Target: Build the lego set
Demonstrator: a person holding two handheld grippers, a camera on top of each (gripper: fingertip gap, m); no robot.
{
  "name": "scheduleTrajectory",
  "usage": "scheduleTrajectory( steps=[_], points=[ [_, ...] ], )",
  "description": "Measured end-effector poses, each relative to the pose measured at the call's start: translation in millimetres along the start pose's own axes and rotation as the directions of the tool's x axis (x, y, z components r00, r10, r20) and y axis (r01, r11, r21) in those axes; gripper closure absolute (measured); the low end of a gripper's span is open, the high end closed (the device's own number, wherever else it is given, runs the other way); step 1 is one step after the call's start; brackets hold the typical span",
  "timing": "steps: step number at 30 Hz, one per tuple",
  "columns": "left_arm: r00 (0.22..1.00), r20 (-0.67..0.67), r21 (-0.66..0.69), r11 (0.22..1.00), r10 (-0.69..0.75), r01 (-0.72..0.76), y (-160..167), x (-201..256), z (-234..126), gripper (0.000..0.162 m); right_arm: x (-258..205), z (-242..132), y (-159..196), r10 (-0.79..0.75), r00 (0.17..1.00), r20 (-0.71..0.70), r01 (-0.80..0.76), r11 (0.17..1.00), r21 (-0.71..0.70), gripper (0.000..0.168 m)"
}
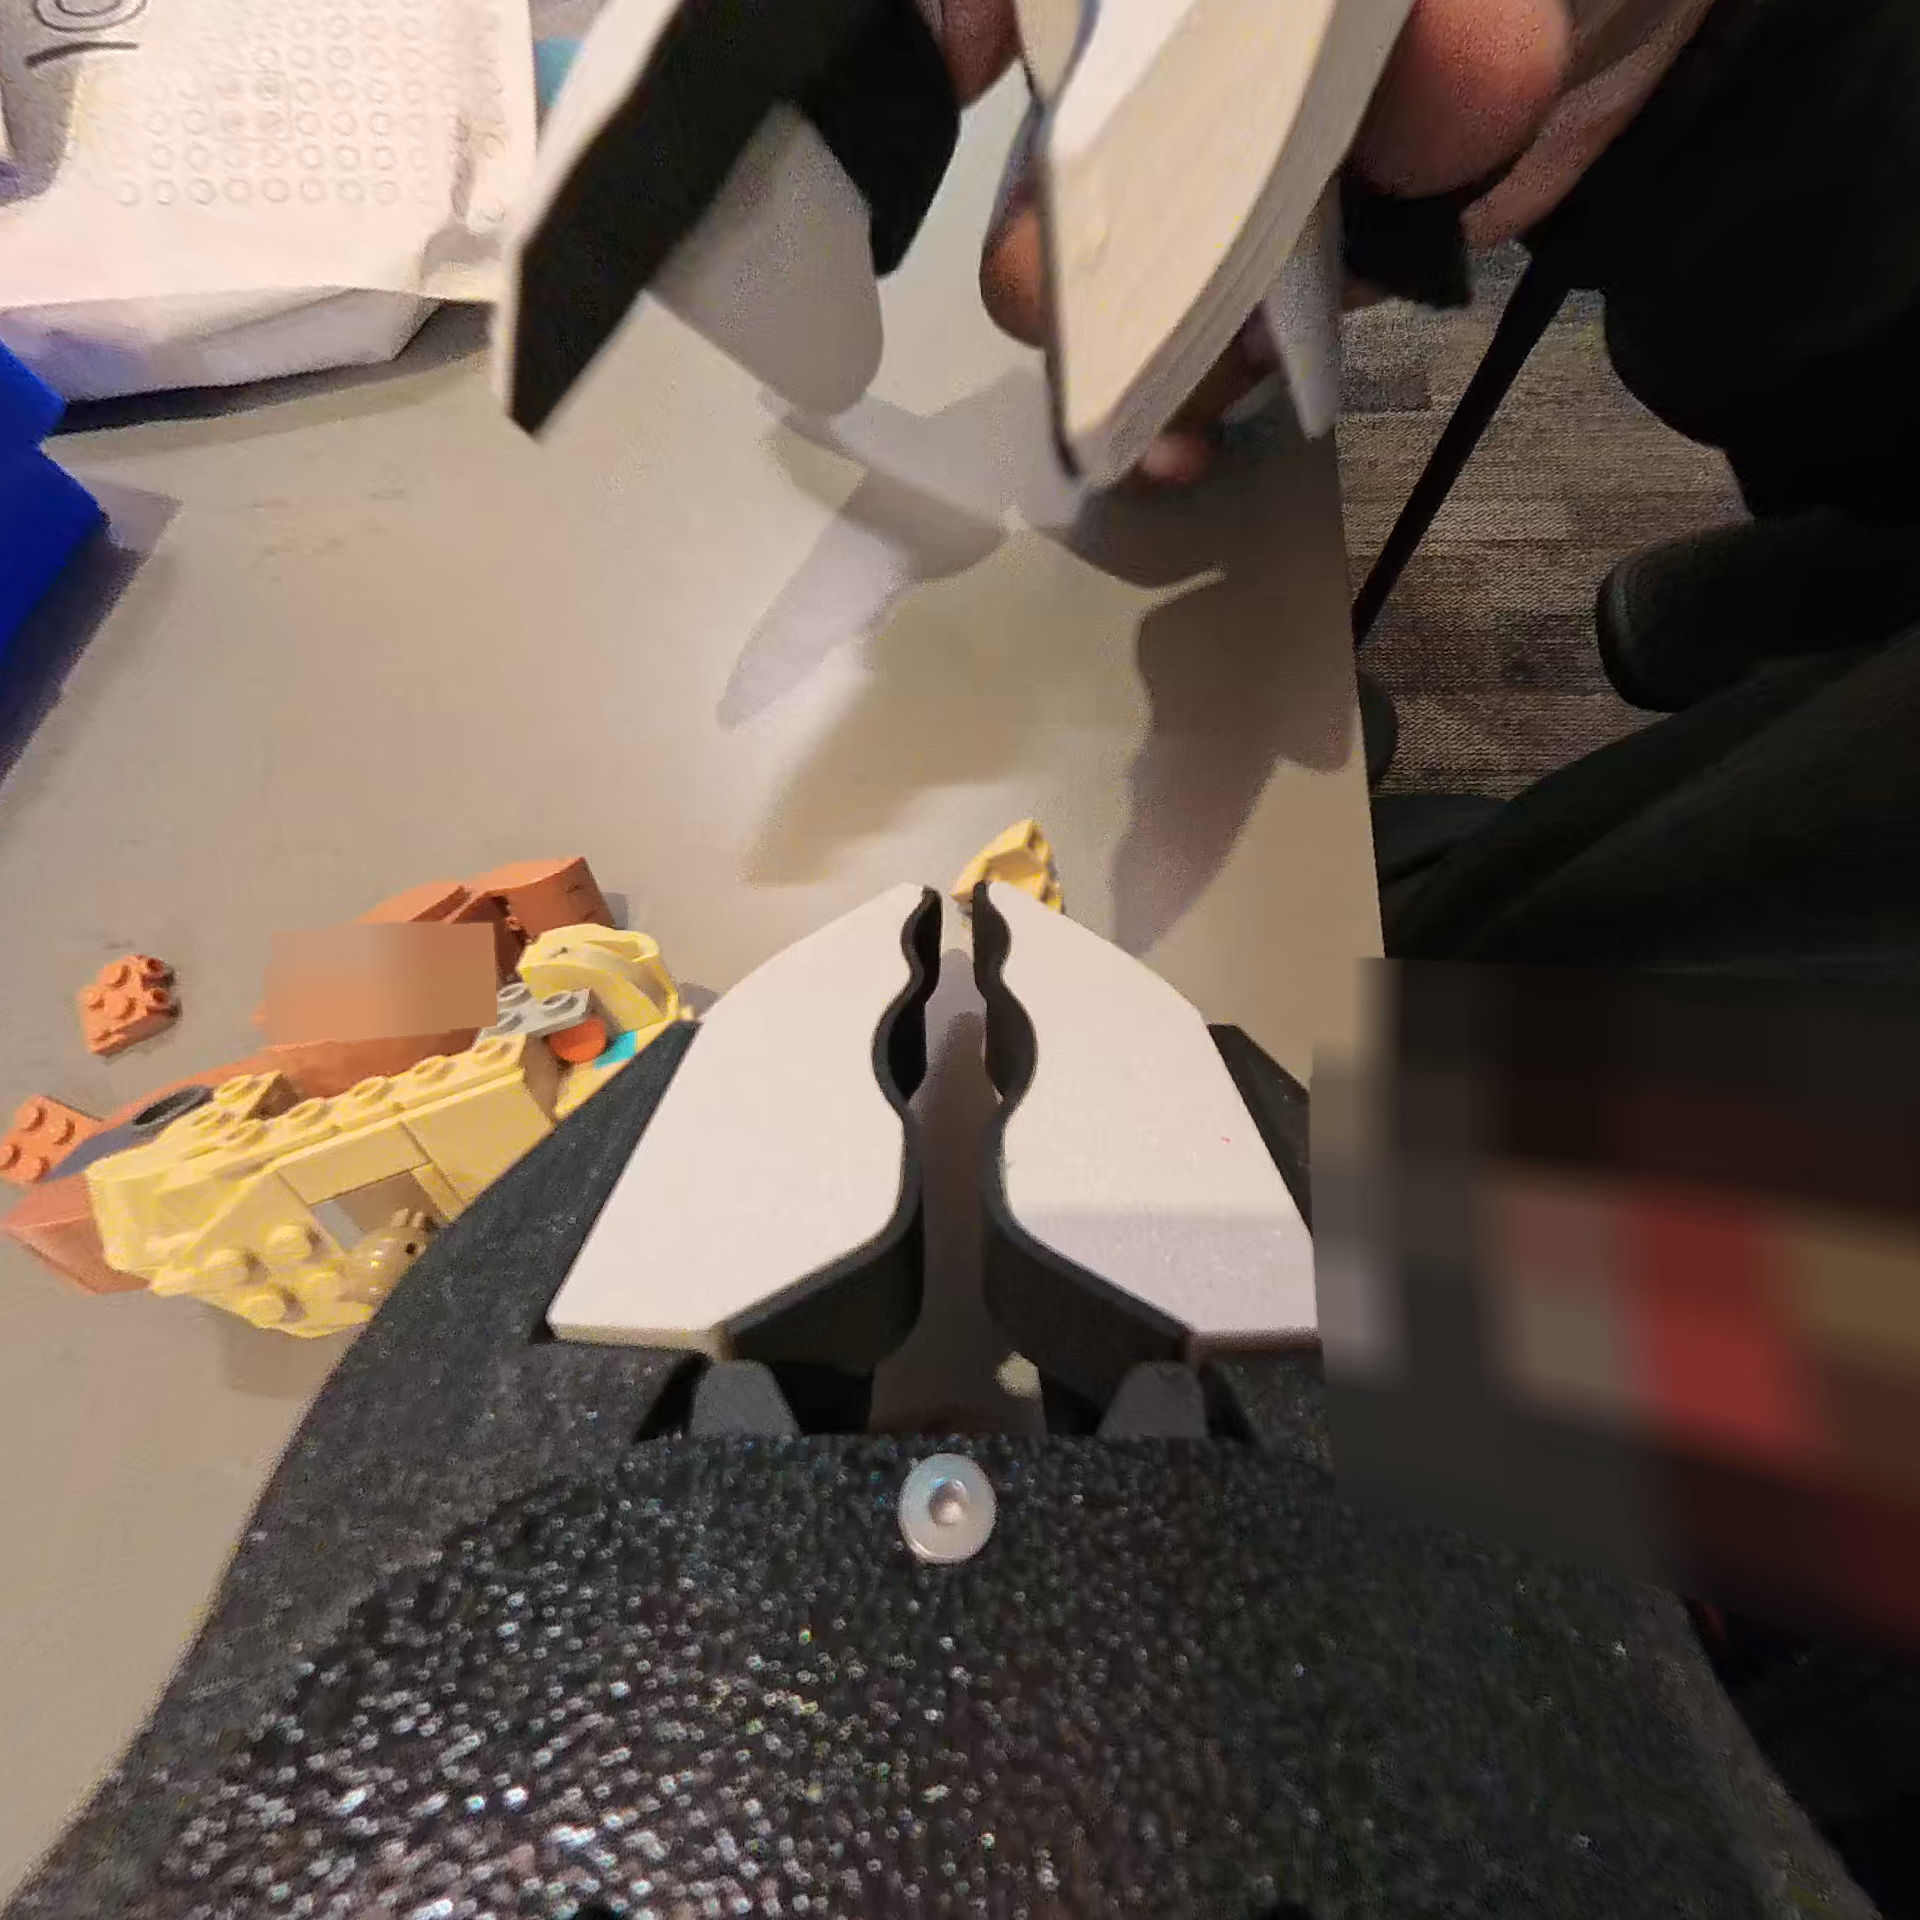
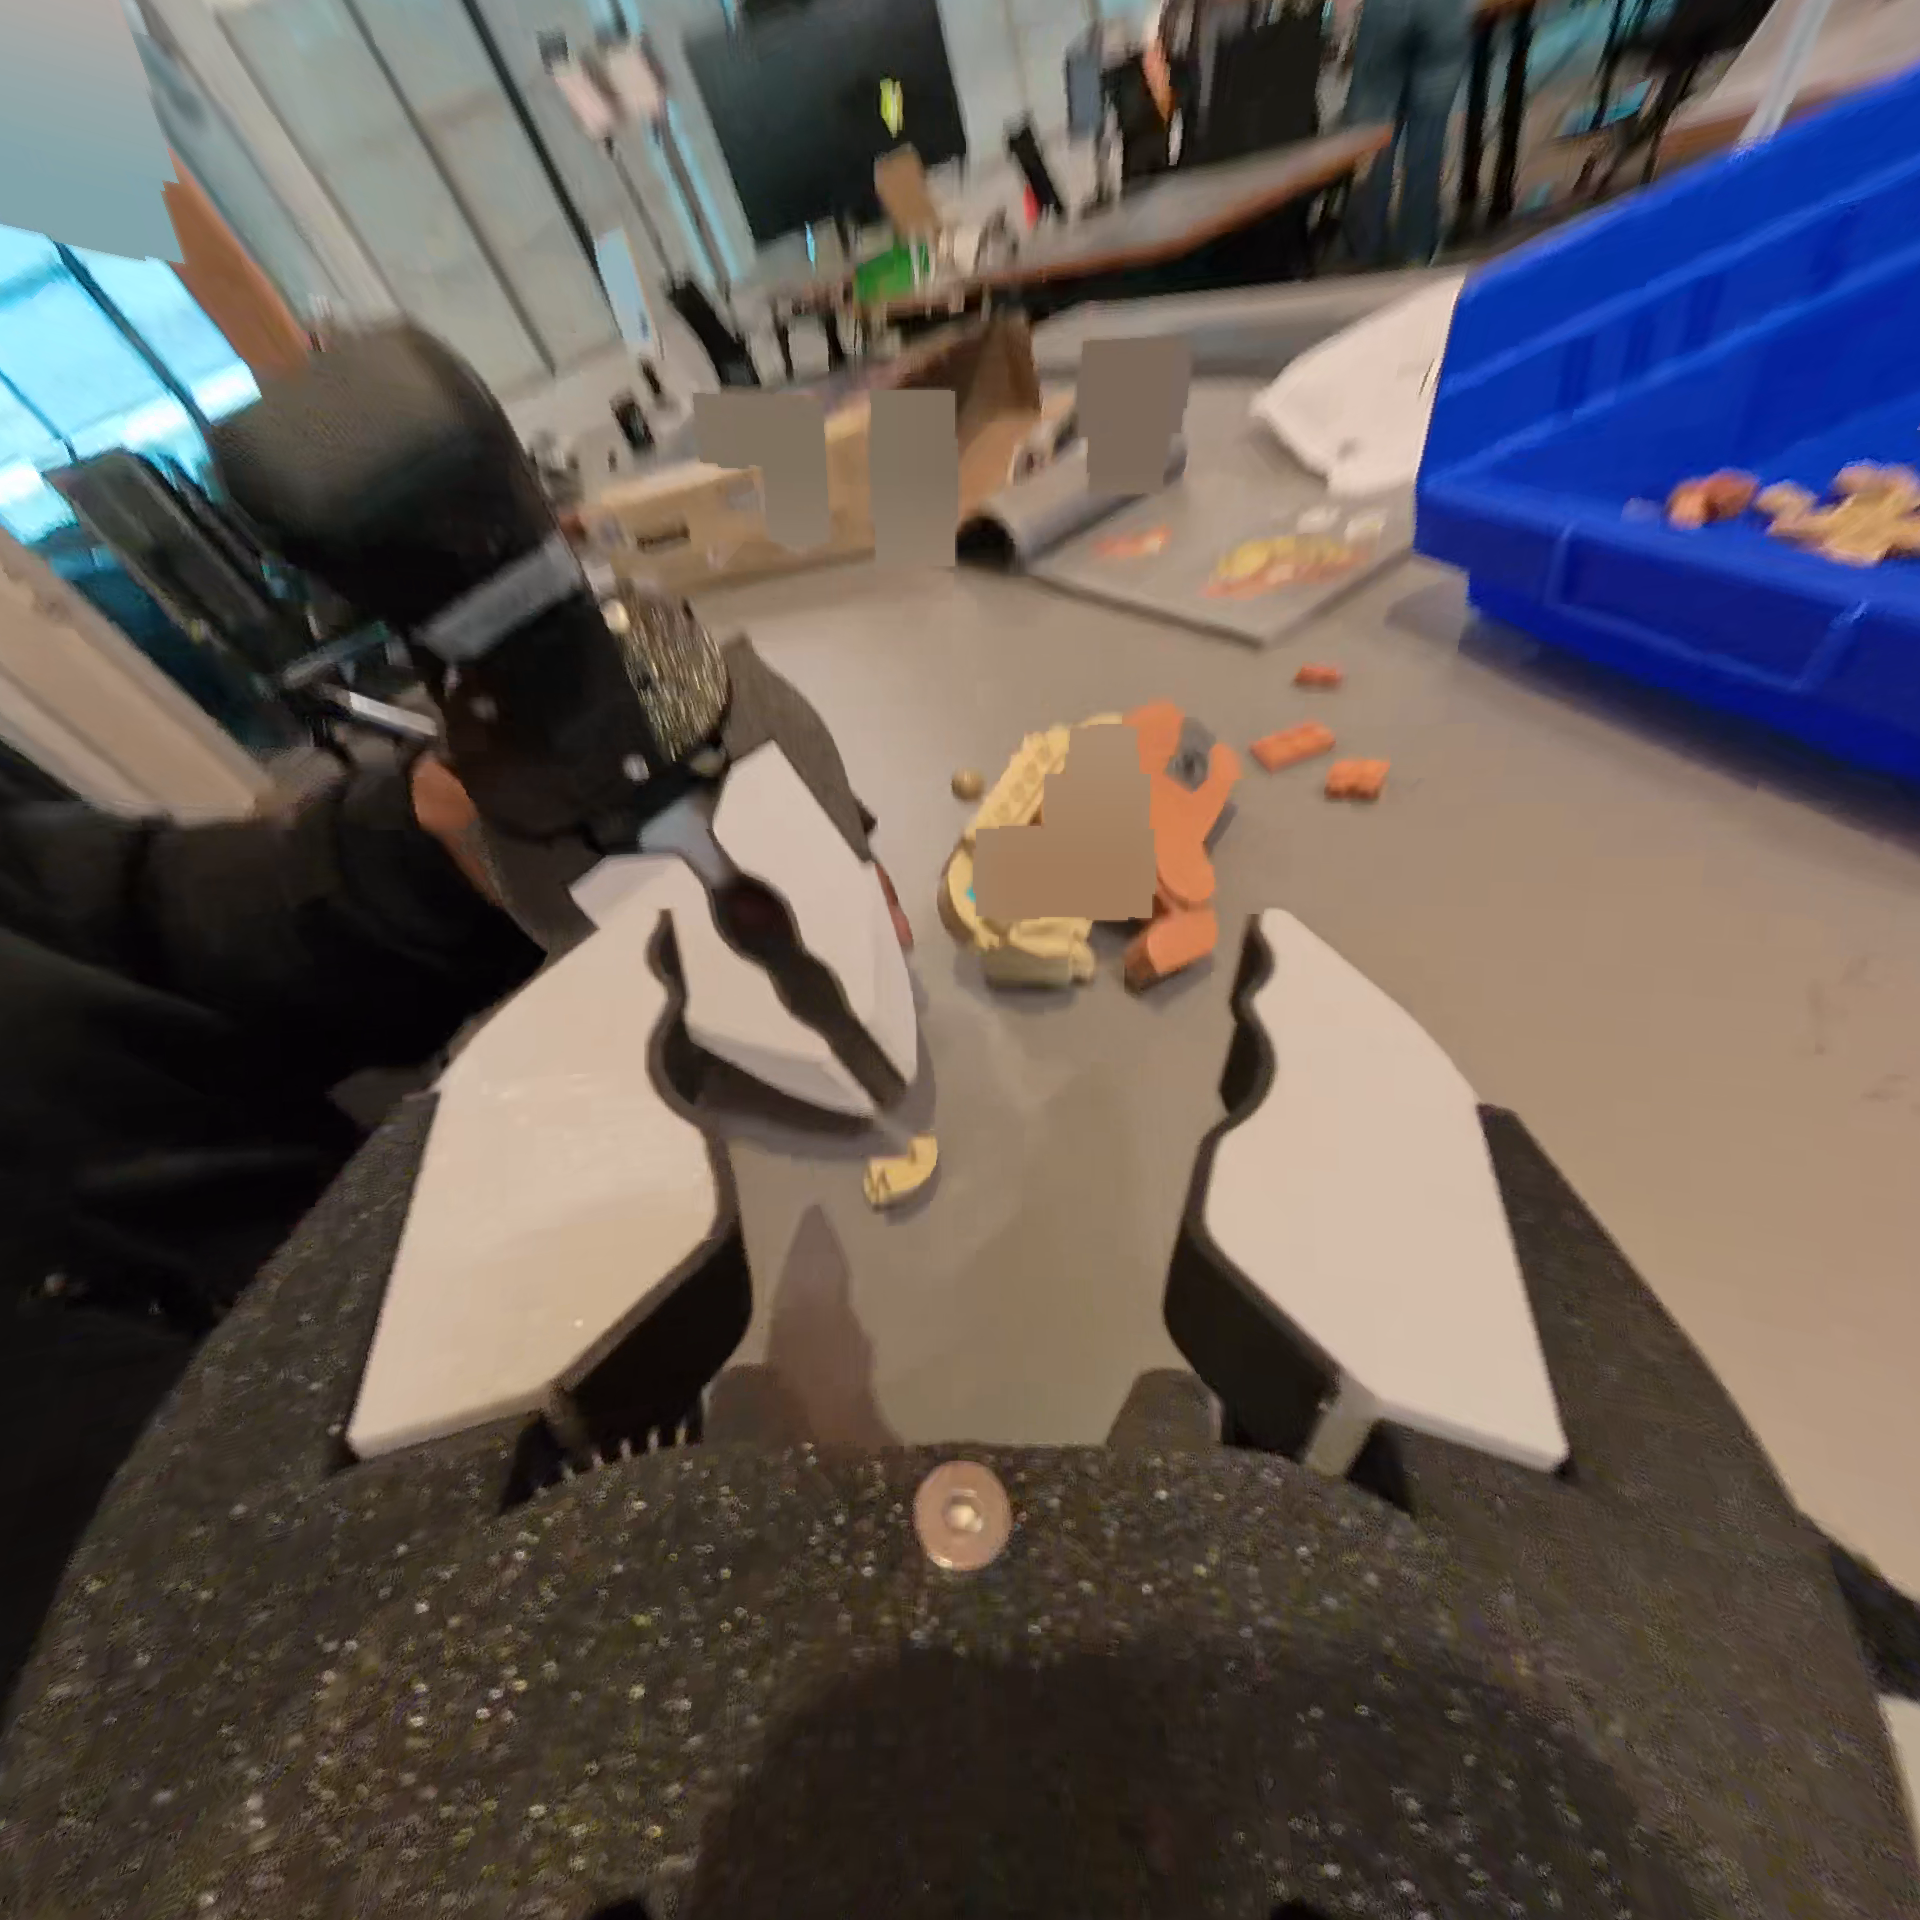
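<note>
A partly built tan and brown lego model (image 1: 312, 1153) lies on the grey table (image 1: 416, 675); it also shows in the right wrist view (image 2: 1039, 956). A small tan piece (image 1: 1013, 862) lies on the table just past my left gripper (image 1: 956, 904), whose fingers are closed with nothing between them. In the right wrist view the left gripper (image 2: 894, 1101) points down at that tan piece (image 2: 902, 1169). My right gripper (image 2: 961, 935) is open and empty, above the table and facing the piece. It shows blurred at the top of the left wrist view (image 1: 805, 436).
Loose orange-brown pieces (image 2: 1291, 743) lie beside the model. A blue bin (image 2: 1662, 623) holding more pieces stands at the right, with an open booklet (image 2: 1226, 566) behind the model. A white bag (image 1: 260, 156) lies farther off. The table edge (image 1: 1361, 727) is close by. There is about 8 centimetres between the tips of the two grippers.
</note>
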State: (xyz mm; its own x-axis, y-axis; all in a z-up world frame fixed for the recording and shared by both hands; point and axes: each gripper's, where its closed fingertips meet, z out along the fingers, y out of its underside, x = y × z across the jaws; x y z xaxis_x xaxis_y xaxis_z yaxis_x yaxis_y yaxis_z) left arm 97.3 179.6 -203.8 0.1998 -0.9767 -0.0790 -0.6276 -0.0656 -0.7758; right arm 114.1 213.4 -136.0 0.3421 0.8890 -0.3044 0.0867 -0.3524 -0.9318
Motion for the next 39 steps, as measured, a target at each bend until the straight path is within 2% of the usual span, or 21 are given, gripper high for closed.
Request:
scheduleTrajectory(
  steps=[2,4,6,8,10,13,15,16,19,23,26,29,30,33,34,36,37,38,39],
  points=[
    [1.000,0.011,0.020,1.000,-0.005,0.004,-2,0,-2,0.155,-4,-1,-19,0.013,1.000,-0.005,-0.012,0.989,0.146,0.049],
    [1.000,0.012,0.084,0.996,-0.002,0.001,-13,3,-5,0.154,-8,-6,-39,0.043,0.999,0.009,-0.044,0.951,0.306,0.039],
    [1.000,-0.001,0.211,0.977,-0.027,0.027,-34,8,-11,0.154,-13,-15,-61,0.088,0.995,0.043,-0.098,0.872,0.479,0.028],
    [0.995,-0.056,0.393,0.914,-0.087,0.102,-63,15,-18,0.156,-25,-25,-82,0.099,0.988,0.116,-0.150,0.776,0.612,0.024],
    [0.980,-0.110,0.565,0.800,-0.168,0.201,-89,14,-27,0.159,-36,-33,-97,0.092,0.980,0.176,-0.190,0.691,0.697,0.022],
    [0.939,-0.221,0.776,0.535,-0.264,0.333,-121,4,-53,0.162,-44,-37,-110,0.112,0.969,0.219,-0.242,0.596,0.766,0.022],
    [0.920,-0.302,0.844,0.379,-0.252,0.381,-135,3,-67,0.162,-42,-40,-116,0.134,0.968,0.212,-0.251,0.546,0.800,0.022],
    [0.913,-0.327,0.849,0.348,-0.244,0.398,-138,4,-67,0.162,-41,-43,-120,0.141,0.969,0.204,-0.248,0.516,0.820,0.022],
    [0.900,-0.359,0.826,0.364,-0.248,0.430,-140,11,-50,0.162,-38,-57,-131,0.139,0.983,0.121,-0.171,0.448,0.877,0.022],
    [0.896,-0.348,0.873,0.254,-0.274,0.417,-148,7,-67,0.162,-39,-70,-140,0.106,0.994,-0.016,-0.034,0.453,0.891,0.026],
    [0.891,-0.376,0.867,0.245,-0.253,0.435,-151,17,-64,0.162,-47,-76,-149,0.072,0.997,0.004,-0.038,0.479,0.877,0.038],
    [0.880,-0.405,0.865,0.207,-0.249,0.457,-157,22,-64,0.155,-53,-71,-151,0.079,0.990,0.120,-0.143,0.482,0.864,0.045],
    [0.870,-0.434,0.848,0.221,-0.232,0.482,-158,28,-59,0.154,-57,-69,-151,0.073,0.987,0.146,-0.163,0.490,0.856,0.052],
    [0.839,-0.505,0.823,0.181,-0.204,0.539,-155,32,-63,0.154,-66,-70,-149,0.040,0.991,0.126,-0.129,0.509,0.851,0.063],
    [0.840,-0.505,0.826,0.171,-0.200,0.537,-153,30,-67,0.151,-66,-74,-148,0.019,0.996,0.089,-0.086,0.519,0.851,0.064],
    [0.854,-0.504,0.845,0.131,-0.132,0.519,-150,32,-88,0.159,-56,-91,-149,-0.029,0.996,-0.088,0.091,0.493,0.865,0.058],
    [0.862,-0.490,0.850,0.145,-0.133,0.506,-148,30,-92,0.159,-49,-102,-149,-0.045,0.977,-0.210,0.207,0.457,0.865,0.053],
    [0.874,-0.456,0.860,0.170,-0.166,0.481,-144,26,-92,0.160,-44,-108,-148,-0.063,0.955,-0.291,0.287,0.459,0.841,0.054],
    [0.889,-0.407,0.867,0.217,-0.211,0.449,-138,20,-89,0.162,-40,-107,-144,-0.084,0.942,-0.326,0.322,0.505,0.801,0.054]
  ],
)
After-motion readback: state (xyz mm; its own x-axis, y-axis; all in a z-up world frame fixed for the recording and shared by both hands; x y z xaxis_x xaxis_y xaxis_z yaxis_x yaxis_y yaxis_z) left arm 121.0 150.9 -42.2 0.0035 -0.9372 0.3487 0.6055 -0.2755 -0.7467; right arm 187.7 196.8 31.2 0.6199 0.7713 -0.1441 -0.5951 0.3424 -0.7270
